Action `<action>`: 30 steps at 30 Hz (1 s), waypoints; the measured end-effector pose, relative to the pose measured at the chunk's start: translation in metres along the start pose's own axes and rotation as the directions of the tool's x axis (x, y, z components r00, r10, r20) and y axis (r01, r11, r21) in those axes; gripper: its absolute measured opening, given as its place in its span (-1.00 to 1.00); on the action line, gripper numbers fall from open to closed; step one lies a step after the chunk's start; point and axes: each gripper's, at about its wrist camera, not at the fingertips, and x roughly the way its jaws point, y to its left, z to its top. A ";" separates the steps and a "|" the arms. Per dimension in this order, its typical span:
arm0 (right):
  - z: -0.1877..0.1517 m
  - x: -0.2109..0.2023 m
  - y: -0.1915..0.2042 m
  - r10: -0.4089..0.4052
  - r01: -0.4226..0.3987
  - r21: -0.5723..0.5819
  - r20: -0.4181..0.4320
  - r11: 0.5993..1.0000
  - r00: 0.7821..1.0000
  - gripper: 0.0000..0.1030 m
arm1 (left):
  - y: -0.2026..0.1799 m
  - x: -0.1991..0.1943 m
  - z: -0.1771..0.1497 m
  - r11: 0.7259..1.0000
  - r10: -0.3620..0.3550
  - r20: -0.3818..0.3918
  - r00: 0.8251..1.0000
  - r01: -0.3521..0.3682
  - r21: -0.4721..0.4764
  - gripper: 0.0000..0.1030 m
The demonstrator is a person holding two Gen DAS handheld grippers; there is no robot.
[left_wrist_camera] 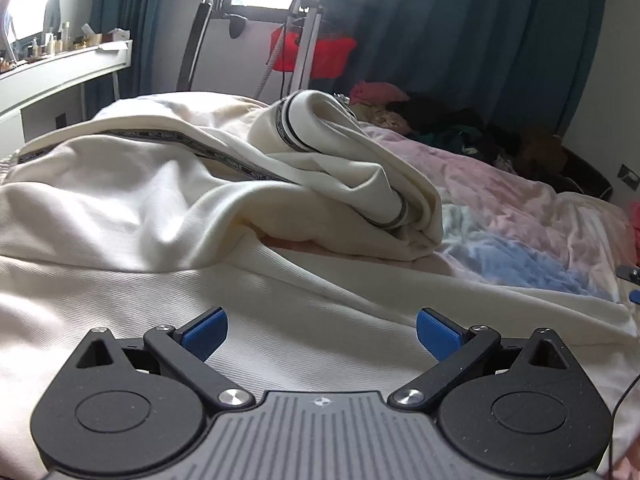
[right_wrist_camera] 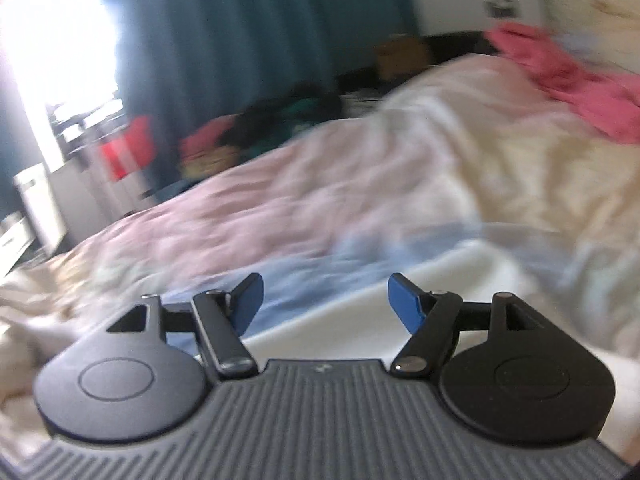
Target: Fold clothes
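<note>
On the bed (left_wrist_camera: 520,208) lay the cream garment (left_wrist_camera: 160,200), one part folded over, while left gripper (left_wrist_camera: 322,334) and right gripper (right_wrist_camera: 323,302) hovered apart and empty, presumably between grasps.

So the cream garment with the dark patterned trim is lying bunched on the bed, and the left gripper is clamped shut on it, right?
Not quite. In the left wrist view the left gripper is open, its blue pads apart above the cream garment with the dark patterned trim, which does lie bunched on the bed.
</note>
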 end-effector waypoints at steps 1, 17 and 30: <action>-0.001 -0.003 0.013 0.040 -0.040 -0.017 -0.007 0.999 0.999 0.39 | 0.001 -0.002 0.001 1.000 -0.002 0.005 1.000 0.002 -0.003 0.97; -0.048 0.029 0.172 0.495 -0.407 0.413 -0.128 0.815 0.860 0.38 | 0.025 -0.010 0.012 0.995 0.026 0.022 0.999 -0.024 -0.095 0.97; -0.051 0.174 0.311 0.514 -0.275 0.612 -0.255 0.741 0.819 0.31 | 0.083 0.034 0.016 0.948 0.034 -0.029 0.999 -0.042 -0.315 0.98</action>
